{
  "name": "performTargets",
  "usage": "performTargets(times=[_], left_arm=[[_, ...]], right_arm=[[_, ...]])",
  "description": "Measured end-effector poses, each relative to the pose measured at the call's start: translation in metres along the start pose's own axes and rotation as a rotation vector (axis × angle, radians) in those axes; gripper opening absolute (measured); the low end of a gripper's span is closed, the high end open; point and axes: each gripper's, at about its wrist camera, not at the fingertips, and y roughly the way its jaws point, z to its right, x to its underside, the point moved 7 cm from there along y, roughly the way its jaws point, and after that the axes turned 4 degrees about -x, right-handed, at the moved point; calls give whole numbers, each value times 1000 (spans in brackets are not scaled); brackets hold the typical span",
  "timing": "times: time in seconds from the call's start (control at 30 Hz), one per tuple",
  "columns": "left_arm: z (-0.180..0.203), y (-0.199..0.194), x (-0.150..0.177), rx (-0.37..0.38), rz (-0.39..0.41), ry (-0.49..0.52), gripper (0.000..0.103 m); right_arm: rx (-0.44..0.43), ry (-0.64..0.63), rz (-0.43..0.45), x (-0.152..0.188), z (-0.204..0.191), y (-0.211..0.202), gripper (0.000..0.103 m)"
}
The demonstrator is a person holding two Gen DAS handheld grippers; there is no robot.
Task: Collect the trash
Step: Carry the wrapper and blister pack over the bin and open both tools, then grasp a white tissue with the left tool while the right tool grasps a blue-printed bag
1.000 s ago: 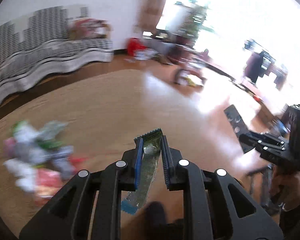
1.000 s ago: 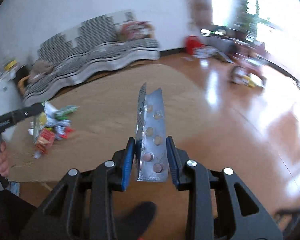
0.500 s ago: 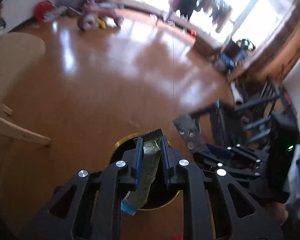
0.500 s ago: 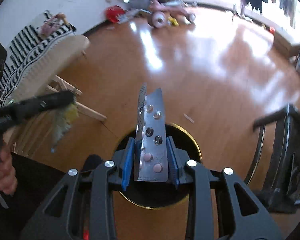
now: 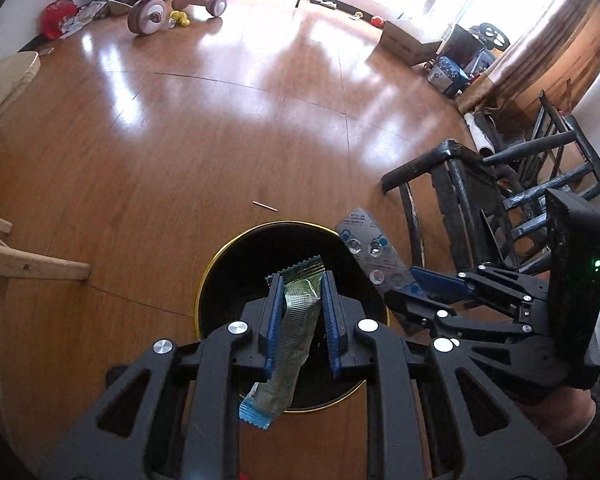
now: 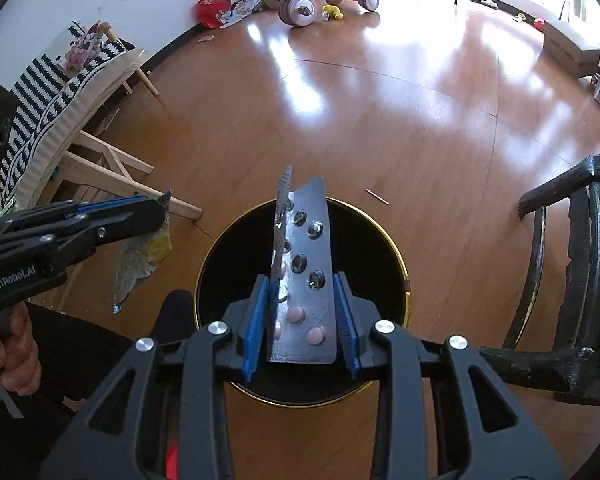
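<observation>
**Both pieces of trash over the bin**

Since a second ago both views have swung off the rug and sofa; the black bin [image 6: 396, 248] with its gold rim now sits directly under and ahead of my fingertips. My left gripper [image 5: 300, 304] is clamped shut on a green wrapper [image 5: 288, 340], whose serrated top pokes out past the fingertips while its blue end hangs back behind them, over the bin mouth. My right gripper [image 6: 300, 312] grips a folded blister pack [image 6: 304, 272] near its lower end; most of the strip stands out beyond the fingertips, above the bin. In the left view the pack [image 5: 374, 256] juts over the bin's right rim.

I judge this the drop step: carrying looks done, release not yet. Next I would part both sets of fingers wide enough for each piece to slip free, watching that the light wrapper does not cling to a pad or drift past the rim.
</observation>
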Motion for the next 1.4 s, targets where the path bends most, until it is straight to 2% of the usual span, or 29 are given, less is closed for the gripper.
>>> performTargets(times=[0.03, 0.07, 0.1, 0.13, 0.17, 0.3, 0.47, 0.57, 0.7, 0.77, 0.83, 0.97, 1.0, 1.07, 1.1, 1.17, 1.2, 1.23, 1.33, 1.4], left_arm=[[2, 0, -2, -3, 0, 3, 25], [1, 0, -2, -8, 2, 5, 33], [1, -1, -2, -12, 6, 4, 59], [0, -3, -2, -16, 16, 2, 73], [0, -5, -3, -21, 25, 3, 73], [0, -9, -4, -48, 42, 14, 76], [-3, -21, -6, -77, 59, 16, 84], [-9, -39, -9, -98, 73, 27, 85], [-44, -99, -23, -131, 140, 7, 87], [-78, -139, -29, -169, 182, -33, 89], [-117, -179, -28, -213, 223, -91, 91], [-216, -273, 1, -362, 314, -246, 93], [-250, -302, 20, -420, 336, -297, 94], [-289, -335, 50, -483, 350, -363, 94], [-321, -358, 78, -531, 355, -419, 94], [-355, -386, 113, -590, 357, -487, 95], [-379, -403, 139, -632, 355, -535, 95], [-398, -416, 162, -665, 353, -576, 95], [-443, -443, 223, -712, 357, -701, 95], [-463, -453, 251, -716, 362, -763, 95]], right_arm=[[2, 1, 2, -2, 1, -1, 34], [7, 5, 5, -4, 3, -2, 39], [9, 8, 9, -7, 5, -3, 43], [13, 10, 15, -8, 6, -7, 56], [23, 11, 23, -9, 8, -9, 62], [44, 18, 41, -12, 12, -20, 62], [52, 6, 58, -21, 7, -31, 65], [50, -27, 73, -35, -4, -38, 67], [29, -90, 115, -65, -42, -49, 69], [4, -145, 141, -86, -76, -53, 72], [-47, -220, 169, -110, -131, -54, 72], [-161, -352, 192, -137, -244, -50, 75], [-198, -389, 190, -141, -279, -47, 76], [-275, -468, 172, -141, -352, -39, 76], [-305, -498, 162, -139, -381, -35, 76], [-389, -582, 128, -127, -459, -25, 76], [-411, -606, 119, -123, -483, -22, 76], [-449, -647, 99, -113, -522, -16, 76], [-537, -713, 43, -88, -606, -1, 76], [-579, -738, 1, -76, -646, 10, 76]])
